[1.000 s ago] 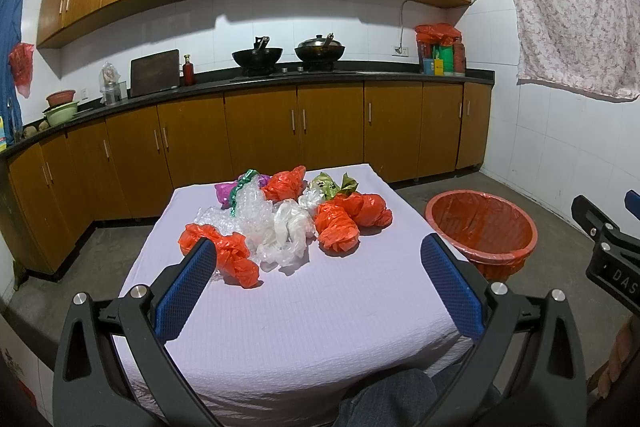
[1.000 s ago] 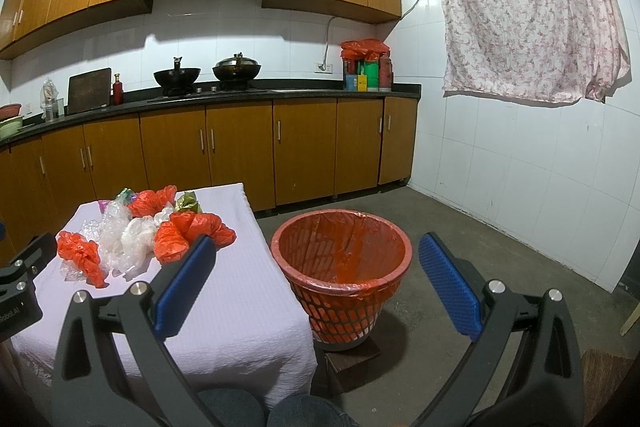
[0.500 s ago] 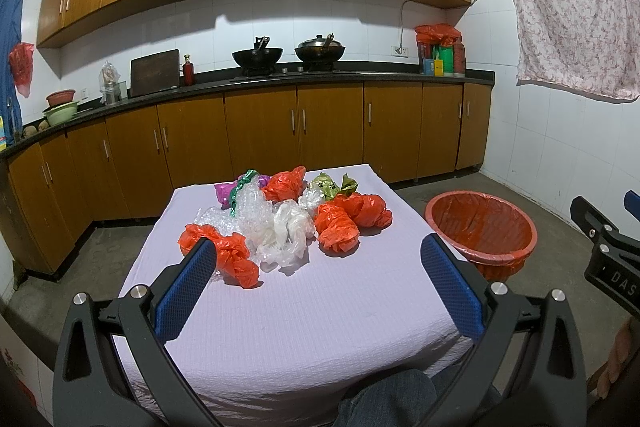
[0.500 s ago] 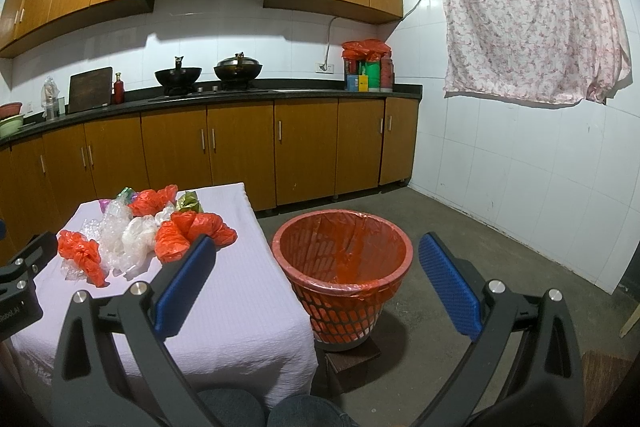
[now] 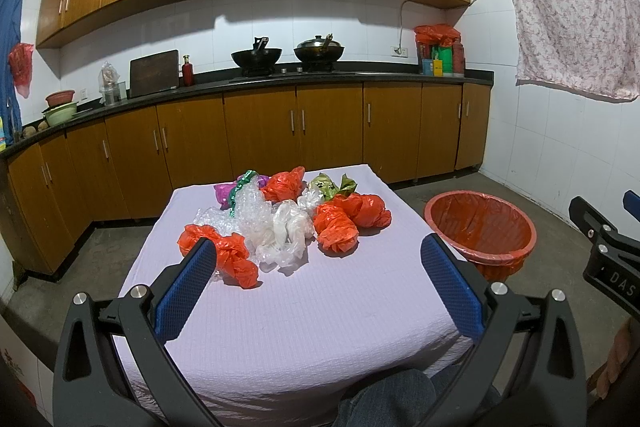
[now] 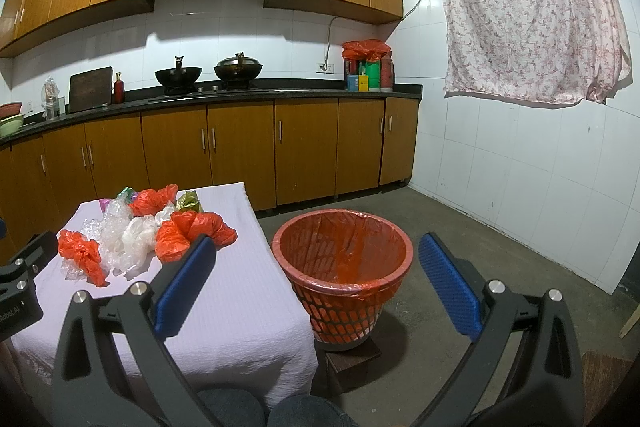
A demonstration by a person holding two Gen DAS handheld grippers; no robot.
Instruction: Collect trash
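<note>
A heap of crumpled plastic bags lies on the far half of a table with a lilac cloth [image 5: 304, 311]: orange bags [image 5: 222, 253] [image 5: 336, 231], clear and white bags [image 5: 284, 231], a purple one [image 5: 222, 191] and a green wrapper [image 5: 326, 183]. The heap also shows in the right wrist view [image 6: 136, 231]. An orange-lined basket bin [image 5: 482, 227] [image 6: 344, 259] stands on the floor right of the table. My left gripper [image 5: 318, 279] is open and empty, above the table's near half. My right gripper [image 6: 316, 279] is open and empty, facing the bin.
Wooden cabinets and a dark counter [image 5: 280, 79] with two woks run along the back wall. A floral cloth [image 6: 532, 11] hangs on the right wall. The bin stands on a small dark block [image 6: 352, 355]. Bare concrete floor [image 6: 480, 223] lies around it.
</note>
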